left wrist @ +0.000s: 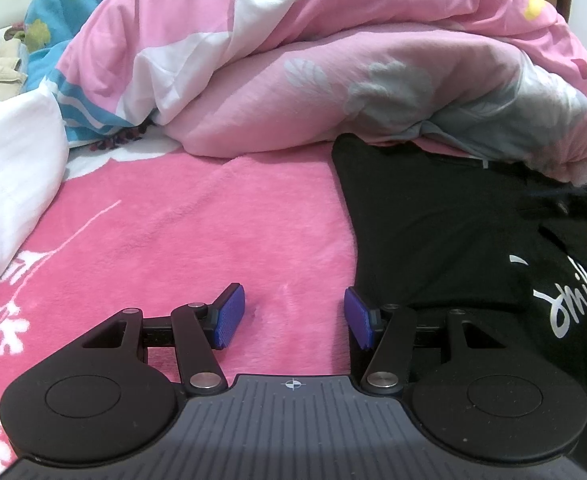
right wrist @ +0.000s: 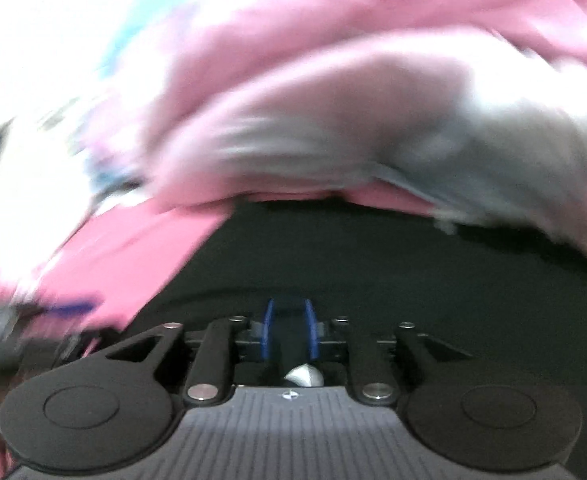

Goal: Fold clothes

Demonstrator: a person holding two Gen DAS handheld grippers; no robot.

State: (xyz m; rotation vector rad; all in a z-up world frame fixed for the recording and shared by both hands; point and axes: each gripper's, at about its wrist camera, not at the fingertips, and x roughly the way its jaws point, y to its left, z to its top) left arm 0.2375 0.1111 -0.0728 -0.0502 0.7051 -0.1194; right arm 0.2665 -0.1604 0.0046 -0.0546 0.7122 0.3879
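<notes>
While the left gripper point(left wrist: 293, 316) stands with jaws apart over the pink blanket point(left wrist: 197, 240), gripping nothing, the black T-shirt point(left wrist: 433, 236) lies just right of it, its far edge hidden under the pink duvet point(left wrist: 333, 80). The right-wrist view is motion-blurred (background unreadable). The right gripper point(right wrist: 289, 330) has dark cloth between its narrowly spaced jaws; whether the pads press on it cannot be made out.
</notes>
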